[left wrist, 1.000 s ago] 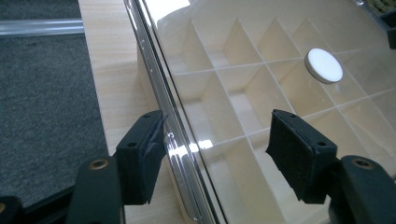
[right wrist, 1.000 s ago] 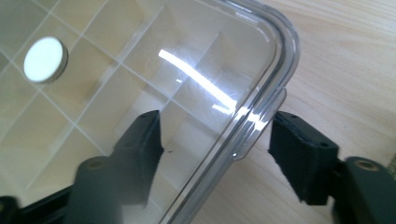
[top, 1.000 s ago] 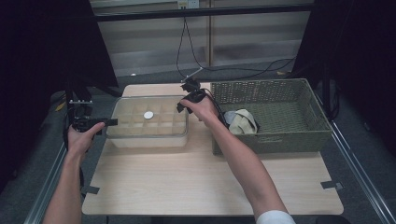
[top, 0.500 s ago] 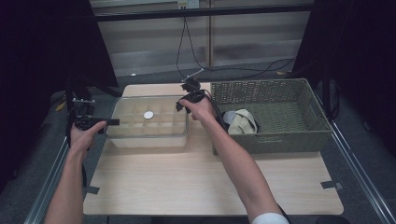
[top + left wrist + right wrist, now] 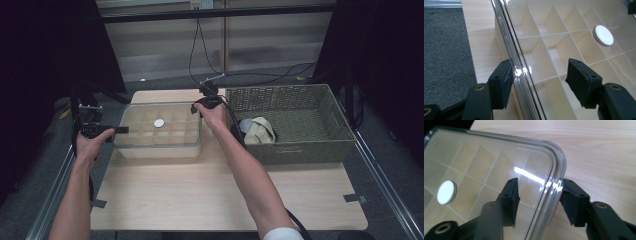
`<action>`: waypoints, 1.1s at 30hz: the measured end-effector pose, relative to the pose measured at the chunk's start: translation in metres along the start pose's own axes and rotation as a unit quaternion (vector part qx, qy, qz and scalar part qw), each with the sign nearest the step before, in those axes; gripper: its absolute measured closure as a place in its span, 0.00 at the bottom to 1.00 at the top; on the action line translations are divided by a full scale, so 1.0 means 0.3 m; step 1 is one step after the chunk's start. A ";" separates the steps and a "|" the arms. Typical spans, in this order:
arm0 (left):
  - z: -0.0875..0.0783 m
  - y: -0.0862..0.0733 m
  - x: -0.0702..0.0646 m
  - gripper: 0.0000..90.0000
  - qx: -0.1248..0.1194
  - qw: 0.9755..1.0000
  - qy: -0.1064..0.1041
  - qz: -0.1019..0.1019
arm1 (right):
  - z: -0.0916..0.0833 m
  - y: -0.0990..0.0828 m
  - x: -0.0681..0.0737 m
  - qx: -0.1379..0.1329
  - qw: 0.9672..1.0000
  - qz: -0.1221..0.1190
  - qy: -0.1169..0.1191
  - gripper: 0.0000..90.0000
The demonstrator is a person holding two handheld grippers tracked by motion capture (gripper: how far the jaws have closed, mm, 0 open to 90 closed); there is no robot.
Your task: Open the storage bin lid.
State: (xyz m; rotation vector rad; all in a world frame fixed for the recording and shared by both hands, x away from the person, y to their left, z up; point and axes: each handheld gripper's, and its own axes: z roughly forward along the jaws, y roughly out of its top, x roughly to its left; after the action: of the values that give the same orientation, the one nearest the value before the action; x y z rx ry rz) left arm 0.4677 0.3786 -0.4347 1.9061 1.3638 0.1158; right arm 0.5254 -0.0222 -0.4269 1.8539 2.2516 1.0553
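Observation:
A clear box (image 5: pixel 160 149) with a grid of compartments stands on the table under a transparent lid (image 5: pixel 172 131). A white round disc (image 5: pixel 159 122) (image 5: pixel 603 35) (image 5: pixel 446 192) shows through the lid. My left gripper (image 5: pixel 119 130) (image 5: pixel 541 72) is open astride the lid's left edge (image 5: pixel 520 72), with its outer pad against the rim. My right gripper (image 5: pixel 200 106) (image 5: pixel 539 192) straddles the lid's far right corner (image 5: pixel 556 182). Its jaws have just been closing with the rim between them, but a gap is still left at the inner pad.
A green woven basket (image 5: pixel 300 150) stands right of the box with a pale folded cloth (image 5: pixel 257 131) in its left end. The wooden table (image 5: pixel 200 195) reaches toward me. Cables (image 5: pixel 260 75) trail across the floor behind.

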 end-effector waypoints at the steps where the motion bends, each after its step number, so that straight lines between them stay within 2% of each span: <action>1: -0.004 -0.001 0.001 0.44 -0.001 1.000 -0.002 0.002 | -0.002 -0.001 -0.002 -0.003 1.000 0.006 0.002 0.58; 3: -0.010 -0.002 0.002 0.46 -0.009 1.000 -0.003 -0.001 | -0.008 0.001 -0.003 -0.006 1.000 0.006 0.005 0.59; 4: -0.014 -0.003 0.003 0.47 -0.013 1.000 0.001 0.004 | -0.014 0.003 -0.001 -0.007 1.000 0.003 0.006 0.60; 5: -0.021 -0.003 0.001 0.50 -0.021 1.000 0.011 0.000 | -0.020 0.006 0.000 -0.008 1.000 -0.001 0.006 0.61; 7: -0.021 -0.002 0.003 0.55 -0.022 1.000 0.010 -0.001 | -0.032 0.010 -0.006 -0.009 1.000 0.003 0.013 0.63; 8: -0.019 -0.001 0.006 0.54 -0.017 1.000 0.007 0.003 | -0.036 0.011 -0.008 -0.010 1.000 0.008 0.015 0.64; 10: -0.015 -0.003 0.006 0.54 -0.023 1.000 0.003 -0.008 | -0.039 0.012 -0.008 -0.007 1.000 0.008 0.012 0.64; 11: -0.017 -0.004 0.009 0.54 -0.019 1.000 0.000 -0.004 | -0.040 0.011 -0.006 -0.007 1.000 0.008 0.012 0.64; 13: -0.015 -0.005 0.016 0.54 -0.018 1.000 -0.002 -0.003 | -0.044 0.013 -0.007 -0.007 1.000 -0.001 0.013 0.65; 15: -0.011 -0.003 0.019 0.54 -0.020 1.000 -0.008 -0.010 | -0.054 0.017 -0.018 -0.017 1.000 0.000 0.026 0.69; 17: -0.005 0.002 0.021 0.53 -0.016 1.000 -0.012 -0.012 | -0.059 0.022 -0.027 -0.016 0.999 0.004 0.033 0.70; 18: -0.004 0.004 0.022 0.53 -0.010 1.000 -0.012 -0.007 | -0.058 0.022 -0.028 -0.013 0.999 0.006 0.031 0.70; 20: 0.005 0.008 0.021 0.51 -0.008 1.000 -0.014 -0.015 | -0.055 0.022 -0.026 -0.013 1.000 0.003 0.028 0.70; 21: 0.006 0.009 0.025 0.50 -0.003 1.000 -0.015 -0.011 | -0.055 0.022 -0.023 -0.013 1.000 0.002 0.026 0.70; 25: 0.008 0.010 0.024 0.50 -0.012 0.999 -0.019 -0.025 | -0.063 0.021 -0.027 -0.013 0.999 0.002 0.033 0.71; 29: -0.003 0.018 0.023 0.51 -0.015 1.000 -0.018 -0.011 | -0.072 0.014 -0.027 -0.024 0.999 0.006 0.042 0.72; 33: -0.017 0.023 0.026 0.54 -0.019 1.000 -0.023 -0.009 | -0.088 0.008 -0.034 -0.035 0.998 0.007 0.056 0.74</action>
State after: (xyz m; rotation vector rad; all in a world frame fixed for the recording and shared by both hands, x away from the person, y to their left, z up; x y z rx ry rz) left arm 0.4736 0.3870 -0.4295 1.8528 1.3388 0.0883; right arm 0.5191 -0.0435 -0.4093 1.8283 2.2310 1.2551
